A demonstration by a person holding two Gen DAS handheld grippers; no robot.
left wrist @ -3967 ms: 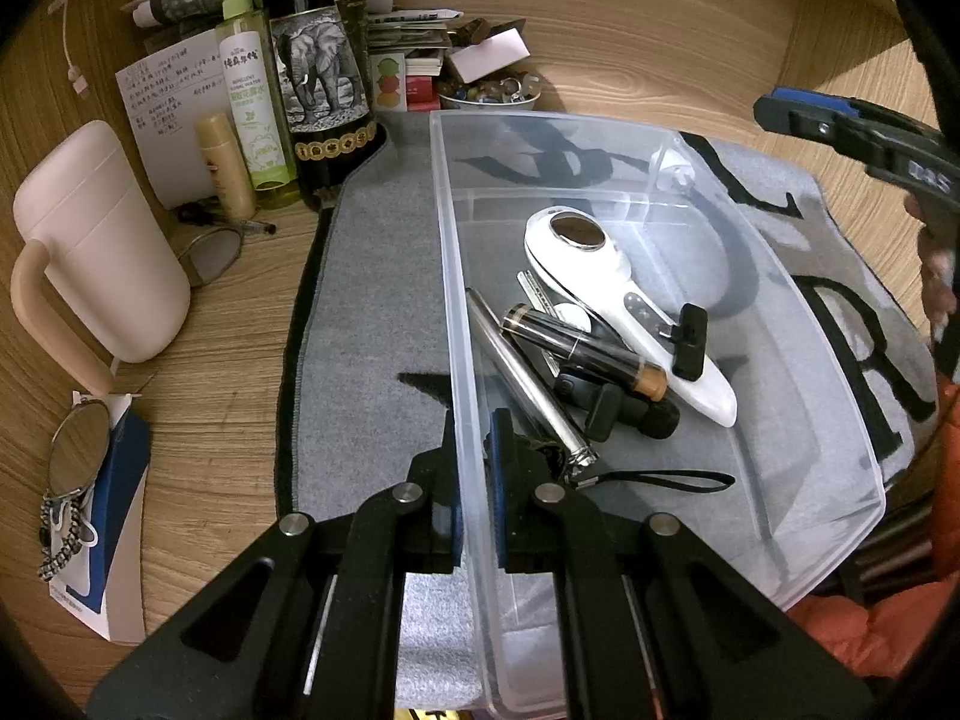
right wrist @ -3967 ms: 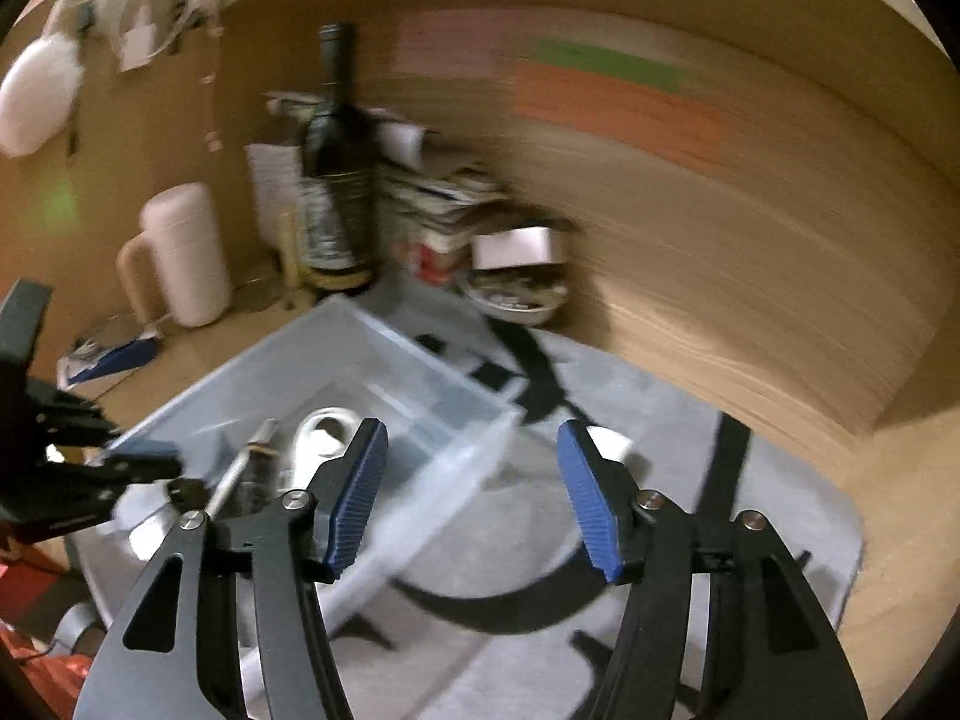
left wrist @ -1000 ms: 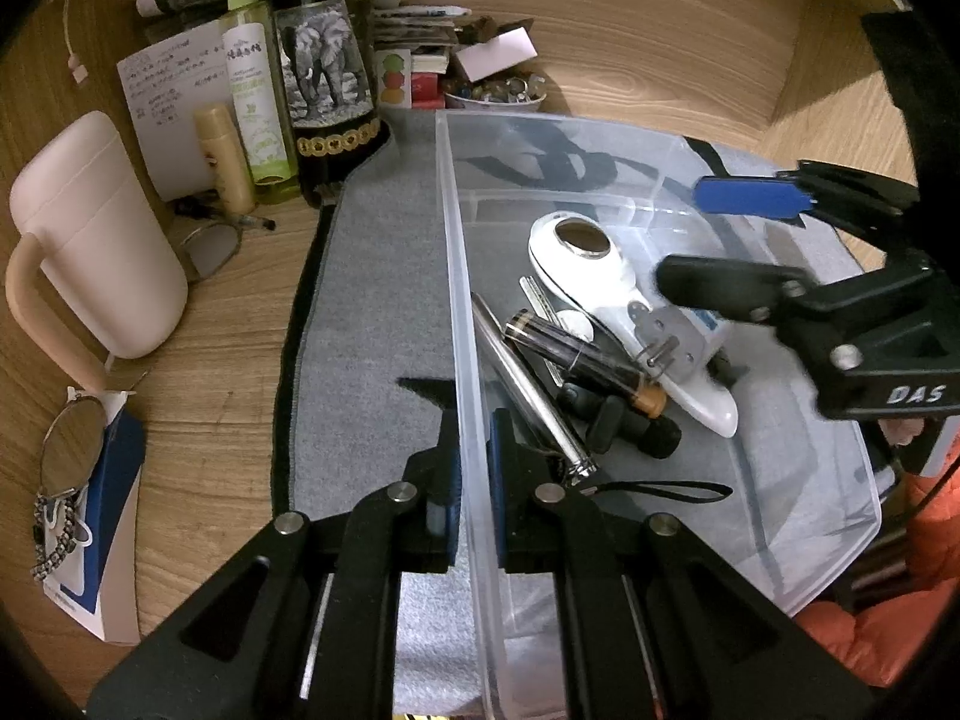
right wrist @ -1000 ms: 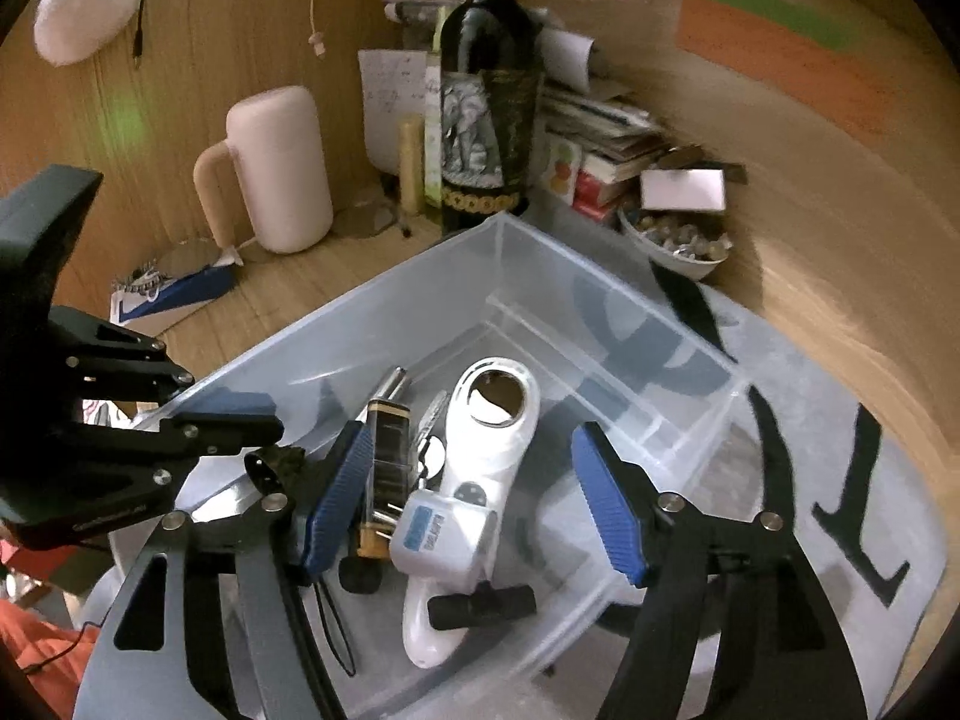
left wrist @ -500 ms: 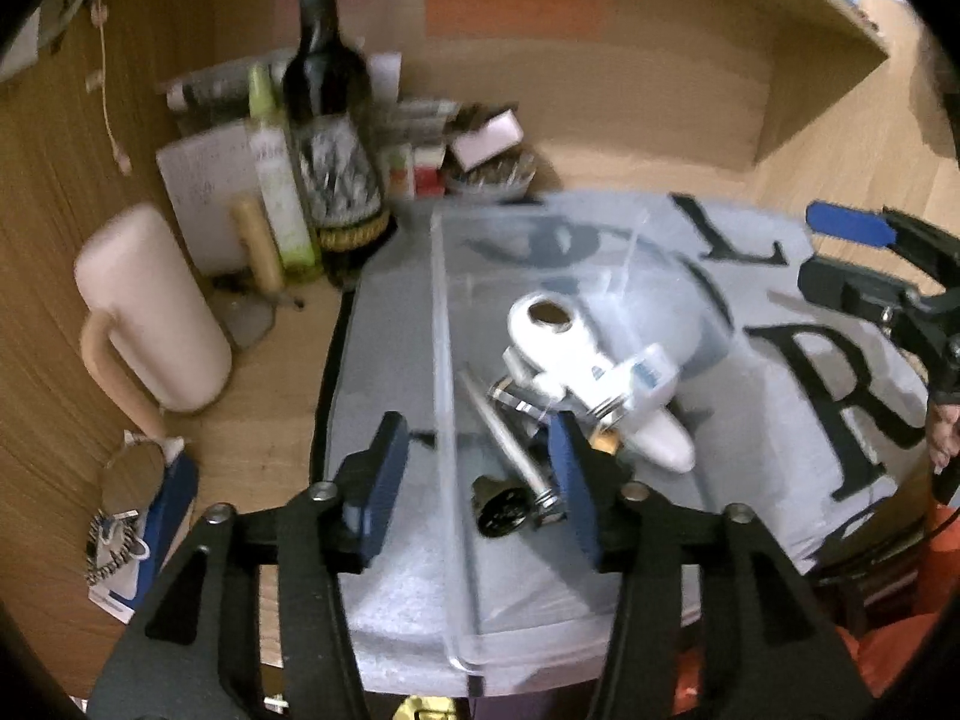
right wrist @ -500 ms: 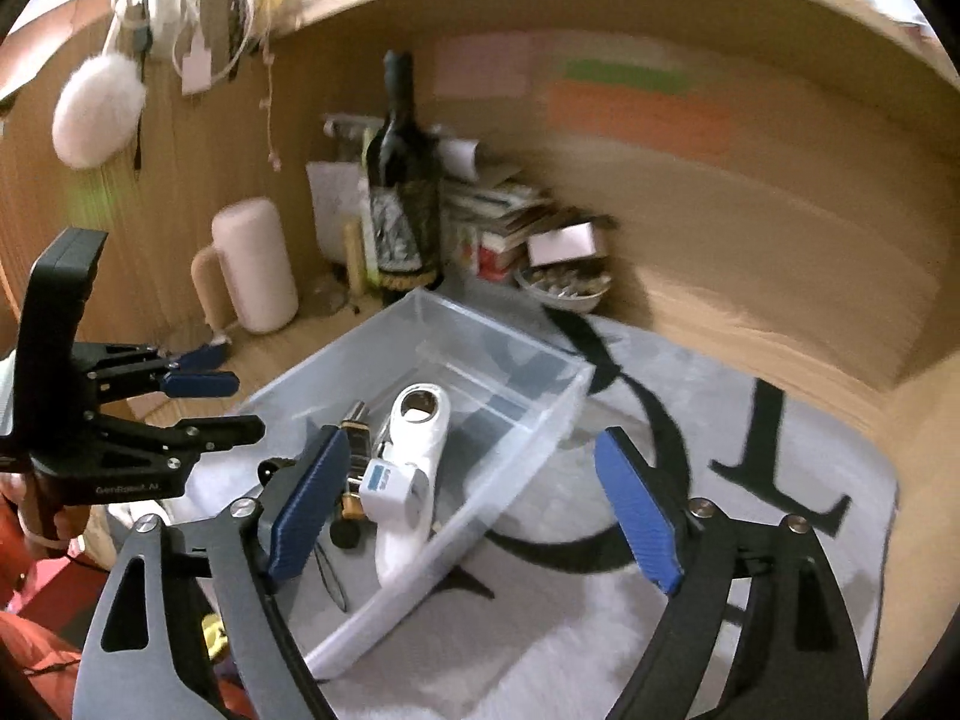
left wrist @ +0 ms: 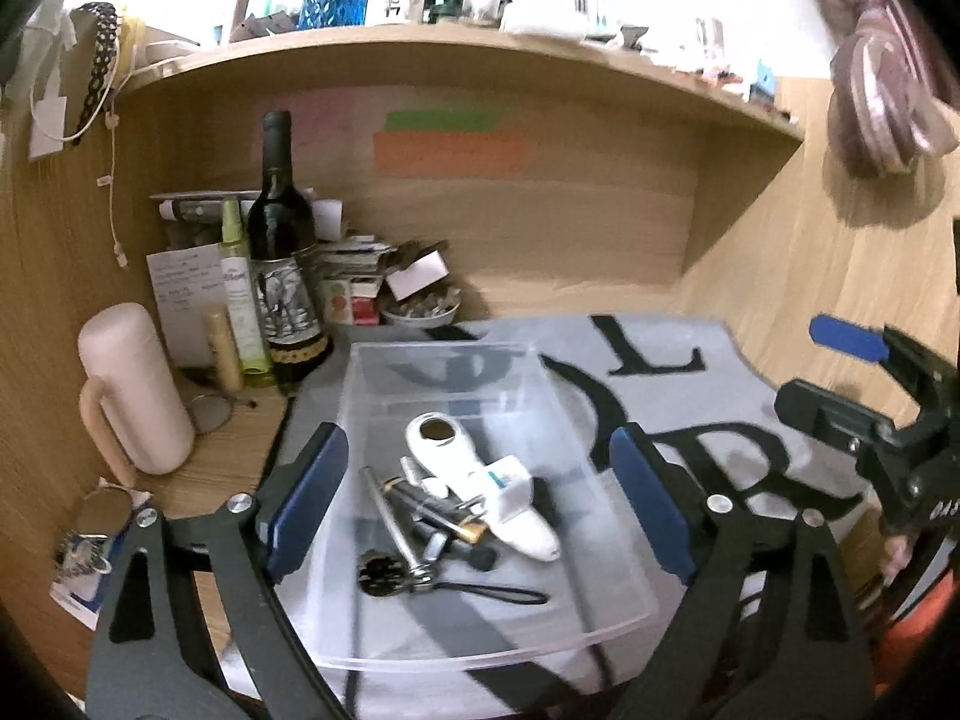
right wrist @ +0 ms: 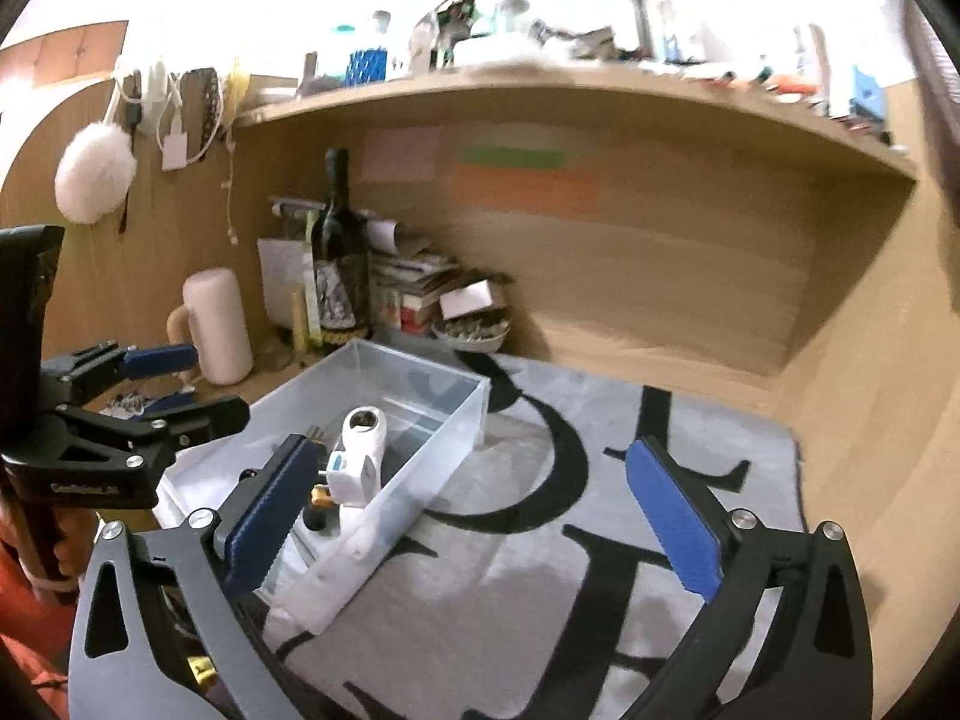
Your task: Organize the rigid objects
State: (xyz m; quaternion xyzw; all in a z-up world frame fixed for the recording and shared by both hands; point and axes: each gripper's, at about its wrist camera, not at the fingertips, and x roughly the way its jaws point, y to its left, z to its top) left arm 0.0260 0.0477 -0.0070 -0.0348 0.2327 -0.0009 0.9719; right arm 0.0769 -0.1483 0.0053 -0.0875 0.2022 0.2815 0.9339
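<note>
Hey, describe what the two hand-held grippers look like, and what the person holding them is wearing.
Both are black frames with silver screws and ribbed blue pads: the left hand-held gripper and the right hand-held gripper. White lettering marks each body, too small to read fully. An orange sleeve shows at the frame edge. No cables visible.

We cannot make out the jars and bottles on the top wooden shelf (left wrist: pixel 420 54), which are washed out by glare and smeared in both views. In the clear plastic bin (left wrist: pixel 456 360), the small dark metal pieces (left wrist: pixel 432 525) under the white handheld device (left wrist: pixel 474 480) overlap too much to tell apart. The left-wrist view's right edge cuts off the right gripper (left wrist: pixel 834 369), showing only its side.
</note>
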